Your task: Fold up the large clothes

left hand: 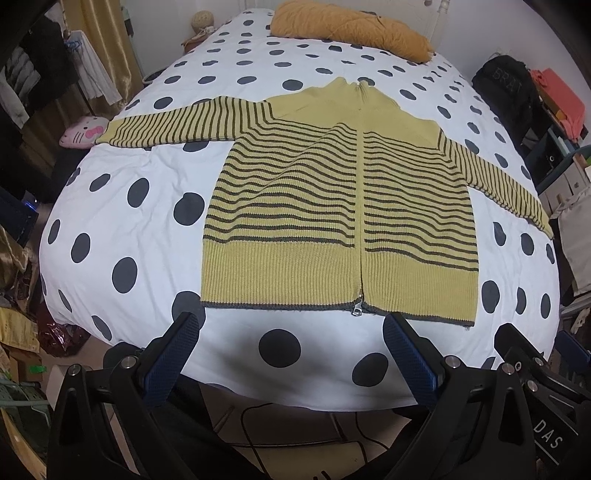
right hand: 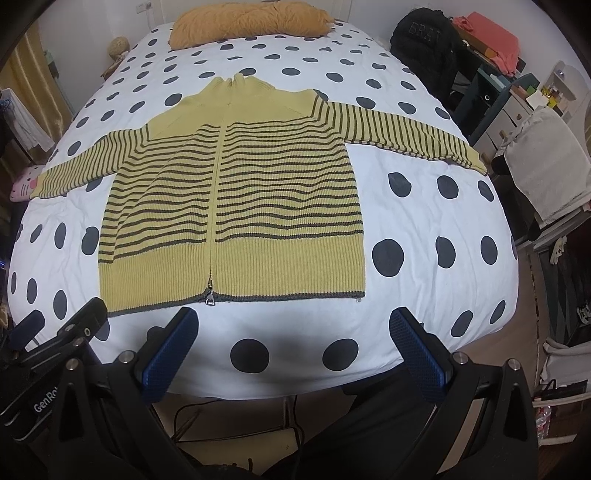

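A yellow knit zip cardigan [left hand: 332, 206] [right hand: 236, 199] with dark stripes lies flat and face up on the bed, zipped, collar at the far end, both sleeves spread out sideways. Its ribbed hem is nearest me, with the zipper pull [left hand: 357, 309] [right hand: 210, 299] at the hem's edge. My left gripper [left hand: 291, 325] hovers open just short of the hem, holding nothing. My right gripper [right hand: 295, 321] is open too, at the near bed edge below the hem's right half. Each gripper's body shows at the other view's side edge.
The bed [left hand: 122, 206] [right hand: 424, 206] has a white cover with dark dots. An orange pillow [left hand: 351, 26] [right hand: 247, 18] lies at its head, a pink cat plush [left hand: 79, 133] at the left edge. A black backpack [right hand: 424, 40], shelves and a chair [right hand: 546, 162] crowd the right side.
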The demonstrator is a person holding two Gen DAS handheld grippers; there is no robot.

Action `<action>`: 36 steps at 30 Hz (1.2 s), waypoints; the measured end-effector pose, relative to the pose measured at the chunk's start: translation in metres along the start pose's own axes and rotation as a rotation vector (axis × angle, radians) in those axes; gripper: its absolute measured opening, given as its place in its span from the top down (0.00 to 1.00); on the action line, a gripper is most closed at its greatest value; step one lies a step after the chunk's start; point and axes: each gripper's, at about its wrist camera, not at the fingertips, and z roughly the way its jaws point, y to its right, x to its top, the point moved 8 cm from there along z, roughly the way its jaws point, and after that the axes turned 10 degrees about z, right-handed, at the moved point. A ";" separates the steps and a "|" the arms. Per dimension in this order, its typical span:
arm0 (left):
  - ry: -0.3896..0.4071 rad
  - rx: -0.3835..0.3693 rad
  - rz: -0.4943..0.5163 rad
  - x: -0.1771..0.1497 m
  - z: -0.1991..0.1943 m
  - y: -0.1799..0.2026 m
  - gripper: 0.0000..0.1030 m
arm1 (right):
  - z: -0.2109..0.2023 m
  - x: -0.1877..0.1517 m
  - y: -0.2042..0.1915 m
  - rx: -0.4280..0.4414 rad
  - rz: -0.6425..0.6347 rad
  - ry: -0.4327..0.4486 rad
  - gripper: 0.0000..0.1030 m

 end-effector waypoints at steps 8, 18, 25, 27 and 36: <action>-0.012 -0.008 -0.007 -0.001 0.003 -0.002 0.03 | 0.002 -0.001 0.000 0.002 0.002 -0.003 0.00; -0.016 -0.003 0.001 0.000 0.005 -0.001 0.03 | 0.002 -0.001 -0.001 0.002 0.002 -0.004 0.00; -0.017 -0.001 0.001 -0.001 0.005 -0.002 0.03 | 0.003 -0.001 -0.001 0.004 0.001 -0.006 0.00; -0.018 0.000 -0.001 0.000 0.006 -0.003 0.03 | 0.004 -0.001 -0.003 0.006 -0.001 -0.008 0.00; -0.037 0.000 -0.009 0.002 0.012 -0.006 0.03 | 0.009 0.000 -0.011 0.003 -0.012 -0.021 0.00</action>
